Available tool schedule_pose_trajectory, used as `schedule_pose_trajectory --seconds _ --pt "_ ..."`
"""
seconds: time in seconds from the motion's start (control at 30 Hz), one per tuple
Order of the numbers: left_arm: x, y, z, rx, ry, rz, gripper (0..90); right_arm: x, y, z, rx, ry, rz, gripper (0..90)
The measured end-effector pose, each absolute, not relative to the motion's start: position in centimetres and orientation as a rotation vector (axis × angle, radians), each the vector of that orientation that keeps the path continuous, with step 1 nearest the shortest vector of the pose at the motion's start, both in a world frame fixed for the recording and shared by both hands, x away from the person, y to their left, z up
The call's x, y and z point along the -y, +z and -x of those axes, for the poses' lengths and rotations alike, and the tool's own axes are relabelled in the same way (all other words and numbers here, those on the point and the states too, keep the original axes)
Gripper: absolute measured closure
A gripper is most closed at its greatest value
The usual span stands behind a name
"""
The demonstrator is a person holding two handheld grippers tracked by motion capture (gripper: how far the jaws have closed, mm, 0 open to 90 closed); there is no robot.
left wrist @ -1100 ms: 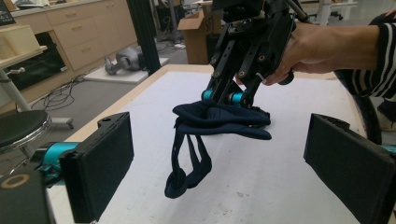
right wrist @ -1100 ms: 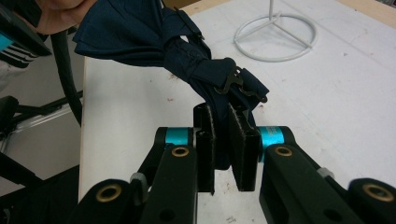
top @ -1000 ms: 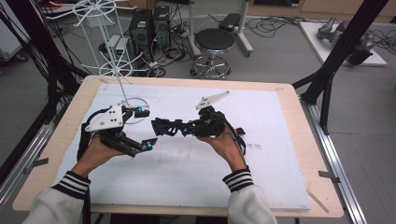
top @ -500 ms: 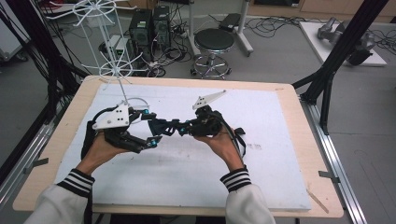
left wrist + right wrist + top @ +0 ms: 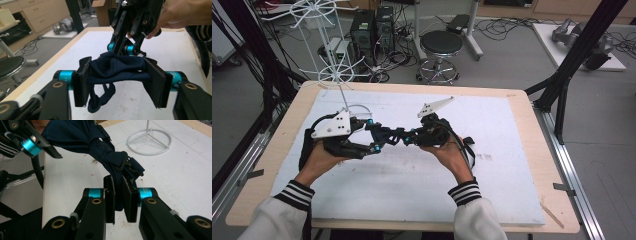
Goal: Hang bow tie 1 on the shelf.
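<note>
**Over the white mat, one dark garment between both grippers**

Above the table [image 5: 522, 107], your left gripper [image 5: 371, 136] has just been closing its jaws, and the navy cloth [image 5: 117, 68] sits bunched between the pads, which seem to press its sides, though the folds hide the contact. A strap loop hangs below it. To the right, your right gripper [image 5: 408, 138] has its jaws drawn together on a strap end of the same cloth. Behind stands a white wire rack [image 5: 329, 55], nothing visibly hanging on it.

floor: grey, cables | stool [image 5: 440, 45] | computer towers [image 5: 373, 27] | drawer cabinets [image 5: 37, 15]
</note>
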State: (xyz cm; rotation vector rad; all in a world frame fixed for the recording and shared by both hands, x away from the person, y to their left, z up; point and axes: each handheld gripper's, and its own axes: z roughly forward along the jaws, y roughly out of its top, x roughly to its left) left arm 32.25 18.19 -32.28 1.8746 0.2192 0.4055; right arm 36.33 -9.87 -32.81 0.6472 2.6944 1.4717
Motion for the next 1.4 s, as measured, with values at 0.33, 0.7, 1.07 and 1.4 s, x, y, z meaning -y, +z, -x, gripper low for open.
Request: schedule_pose_trajectory --seconds 0.33,0.7,1.07,1.4 --pt "-18.6 -32.1 -32.2 -0.242 0.398 -1.880 67.0 9.8 -32.8 -36.3 -2.694 1.469 -0.643 82.4" --pt "-18.8 -31.9 -32.1 -0.254 0.398 -1.871 77.9 9.7 -32.8 -36.3 -2.694 1.484 -0.616 81.6" --pt "-19.4 -31.6 -32.0 -0.278 0.417 -1.860 79.1 9.5 -32.6 -35.4 -2.543 1.465 -0.613 6.6" --pt "-20.8 -31.0 -31.8 -0.295 0.432 -1.828 79.0 11.9 -31.9 -34.3 -2.403 1.502 -0.625 0.7"
